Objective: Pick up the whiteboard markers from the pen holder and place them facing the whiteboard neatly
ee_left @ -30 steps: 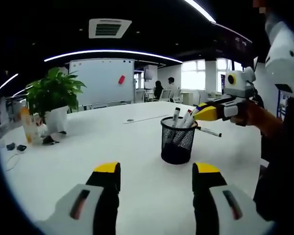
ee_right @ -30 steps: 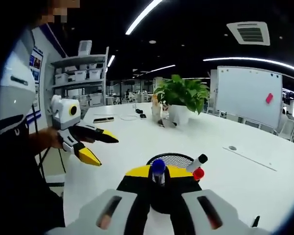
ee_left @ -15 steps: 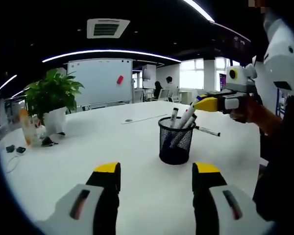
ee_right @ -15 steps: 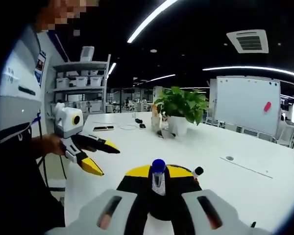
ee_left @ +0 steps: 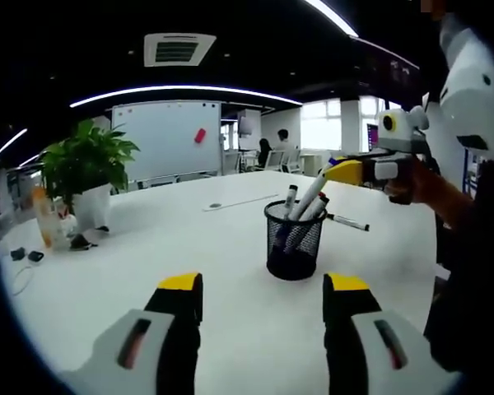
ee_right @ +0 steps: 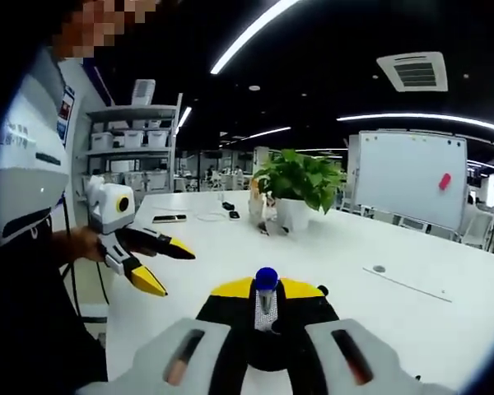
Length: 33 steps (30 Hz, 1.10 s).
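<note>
Left gripper view: left tool (ee_left: 263, 298) hovers low over the white desk (ee_left: 189, 247), jaws spread wide, nothing between them. Black mesh pen holder (ee_left: 294, 241) stands upright just ahead, between the jaw tips and slightly right, with bare desk on all sides of it. Several markers lean inside. Right tool (ee_left: 343, 171) comes in from the right above the holder, yellow jaws pinched on a white blue-capped marker (ee_left: 308, 197) whose lower end sits inside the holder rim. One loose marker (ee_left: 348, 222) lies flat on the desk beyond the holder, near the desk's right edge. Whiteboard (ee_left: 173, 137) stands past the far desk edge; wide open desk between it and the holder, apart from a thin strip and a small round disc. Potted plant (ee_left: 87, 177) and small clutter sit at the far left, well apart from the holder.

Right gripper view: right tool (ee_right: 266, 290) jaws pressed on the marker (ee_right: 266, 290), blue cap poking up between the yellow tips. Holder (ee_right: 267, 354) is mostly hidden below the jaws; one marker cap just peeks out on the right. Left tool (ee_right: 158, 264) is off to the left, jaws apart, held by a hand (ee_right: 80, 244), over the near-left desk (ee_right: 403, 309) edge. Desk toward the whiteboard (ee_right: 412, 174) on the right is open. Plant (ee_right: 299, 183) stands mid-desk, shelving (ee_right: 130, 148) behind on the left.
</note>
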Motion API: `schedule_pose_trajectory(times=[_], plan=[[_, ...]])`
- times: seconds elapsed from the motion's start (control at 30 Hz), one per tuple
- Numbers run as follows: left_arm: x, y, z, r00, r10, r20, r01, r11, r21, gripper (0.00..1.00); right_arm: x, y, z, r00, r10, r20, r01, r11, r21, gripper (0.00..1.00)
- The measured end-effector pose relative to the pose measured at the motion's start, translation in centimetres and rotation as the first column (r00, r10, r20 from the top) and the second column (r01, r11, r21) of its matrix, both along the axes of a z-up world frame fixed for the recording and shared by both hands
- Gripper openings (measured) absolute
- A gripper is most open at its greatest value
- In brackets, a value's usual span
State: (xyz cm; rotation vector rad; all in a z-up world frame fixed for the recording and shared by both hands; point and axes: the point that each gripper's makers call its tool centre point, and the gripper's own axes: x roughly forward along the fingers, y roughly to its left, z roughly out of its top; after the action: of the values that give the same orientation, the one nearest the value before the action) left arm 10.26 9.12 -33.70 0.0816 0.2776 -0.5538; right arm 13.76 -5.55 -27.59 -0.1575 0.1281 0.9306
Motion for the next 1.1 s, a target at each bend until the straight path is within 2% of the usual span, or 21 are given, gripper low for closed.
schedule_pose_trajectory(times=[0.43, 0.67, 0.8, 0.97, 1.1], plan=[[0.0, -0.8, 0.2, 1.000, -0.019, -0.001, 0.019, 1.000, -0.003, 0.60, 0.0, -0.3, 1.4, 0.999, -0.009, 0.032, 0.009, 1.000, 0.007, 0.13], [0.0, 0.1, 0.3, 1.000, 0.011, 0.011, -0.011, 1.000, -0.026, 0.60, 0.2, -0.4, 0.3, 1.000, -0.012, 0.007, 0.012, 1.000, -0.011, 0.13], [0.4, 0.7, 0.3, 1.000, 0.025, 0.005, -0.025, 0.999, -0.043, 0.60, 0.4, -0.3, 1.1, 1.000, -0.019, 0.023, 0.019, 1.000, 0.013, 0.13], [1.1, 0.2, 0.8, 1.000, 0.008, 0.013, -0.007, 0.999, -0.049, 0.60, 0.5, -0.4, 1.5, 0.999, -0.024, 0.034, 0.023, 1.000, 0.014, 0.13], [1.1, 0.0, 0.5, 1.000, 0.007, 0.013, -0.006, 0.999, -0.045, 0.60, 0.5, -0.9, 1.5, 0.999, -0.036, 0.034, 0.036, 0.999, 0.012, 0.13]])
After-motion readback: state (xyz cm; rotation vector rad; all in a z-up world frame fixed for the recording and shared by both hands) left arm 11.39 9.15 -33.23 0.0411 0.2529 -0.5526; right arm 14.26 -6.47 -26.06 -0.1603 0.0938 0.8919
